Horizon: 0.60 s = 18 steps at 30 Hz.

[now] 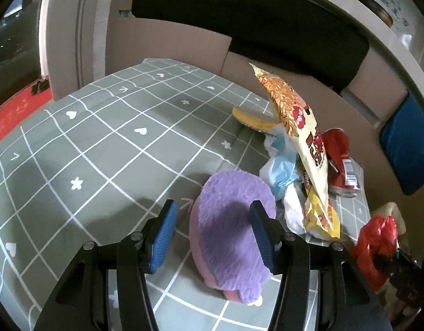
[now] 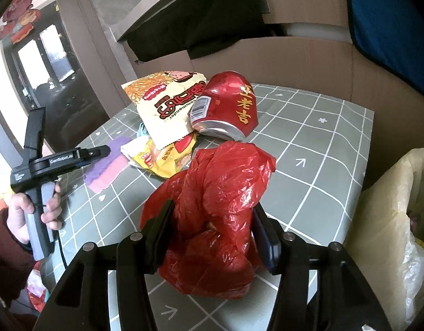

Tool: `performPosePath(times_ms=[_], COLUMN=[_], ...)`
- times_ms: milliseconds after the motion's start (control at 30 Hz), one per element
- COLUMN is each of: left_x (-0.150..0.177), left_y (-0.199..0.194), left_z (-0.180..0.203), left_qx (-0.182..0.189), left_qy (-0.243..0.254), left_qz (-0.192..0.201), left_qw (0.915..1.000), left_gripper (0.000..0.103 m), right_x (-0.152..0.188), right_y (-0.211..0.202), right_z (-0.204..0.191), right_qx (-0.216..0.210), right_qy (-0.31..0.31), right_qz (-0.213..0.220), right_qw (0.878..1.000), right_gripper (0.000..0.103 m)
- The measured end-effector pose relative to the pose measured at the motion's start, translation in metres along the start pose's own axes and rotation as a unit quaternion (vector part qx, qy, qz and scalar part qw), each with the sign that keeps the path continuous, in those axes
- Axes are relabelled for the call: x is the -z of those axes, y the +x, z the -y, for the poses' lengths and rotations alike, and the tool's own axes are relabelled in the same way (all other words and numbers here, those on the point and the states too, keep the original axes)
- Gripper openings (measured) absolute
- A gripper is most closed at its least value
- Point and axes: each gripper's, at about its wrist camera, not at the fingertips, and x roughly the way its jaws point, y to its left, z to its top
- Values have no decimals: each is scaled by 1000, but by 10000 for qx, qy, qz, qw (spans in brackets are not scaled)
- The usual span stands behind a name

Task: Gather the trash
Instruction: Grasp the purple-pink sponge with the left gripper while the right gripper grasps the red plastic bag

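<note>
Trash lies heaped on a table (image 1: 107,138) covered in a grey-green grid cloth with white hearts, stars and arrows. In the left wrist view the left gripper (image 1: 212,234) hangs over a purple sponge (image 1: 231,237) with a pink underside; its blue-padded jaws stand spread, one pad over bare cloth to the sponge's left, the other over the sponge's top, neither pressing on it. Just beyond the sponge stand a noodle packet (image 1: 294,127), a yellow wrapper (image 1: 322,218), some white and pale-blue plastic (image 1: 281,171), a crushed red can (image 1: 341,162) and, farther back, a yellow sponge (image 1: 250,120). In the right wrist view the right gripper (image 2: 212,234) has a crumpled red bag (image 2: 223,207) between its jaws, which stand apart at either side of the bag; whether the pads press on it I cannot tell. The bag rests on the cloth, near the table's right edge, just in front of the can (image 2: 225,104) and the packet (image 2: 165,102). Past that edge stands a bin lined with a pale bag (image 2: 388,207). At the left a hand (image 2: 32,212) grips the handle of the left gripper, whose tip reaches the purple sponge (image 2: 110,162). Cardboard (image 2: 294,60) rises behind the table.
</note>
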Motion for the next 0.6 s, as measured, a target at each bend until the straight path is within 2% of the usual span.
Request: performPosePath(times_ms=[133, 300, 467, 600], left_x=[-4, -8, -10, -12], left_y=[7, 14, 17, 19], left_z=[-2, -8, -9, -7], left_qx=[154, 365, 409, 395], left_qy=[-142, -468, -530, -598], left_qz=[-67, -252, -382, -473], left_qw=[9998, 9979, 9970, 9963], left_gripper=[56, 59, 61, 63], right_x=[1, 5, 2, 0], right_y=[8, 17, 12, 7], right_z=[-10, -24, -24, -27], right_qx=[-184, -99, -155, -79], right_qy=[-149, -410, -420, -513], right_qz=[-168, -228, -164, -116], right_qw=[9996, 9989, 9989, 9986], right_gripper=[60, 61, 53, 51])
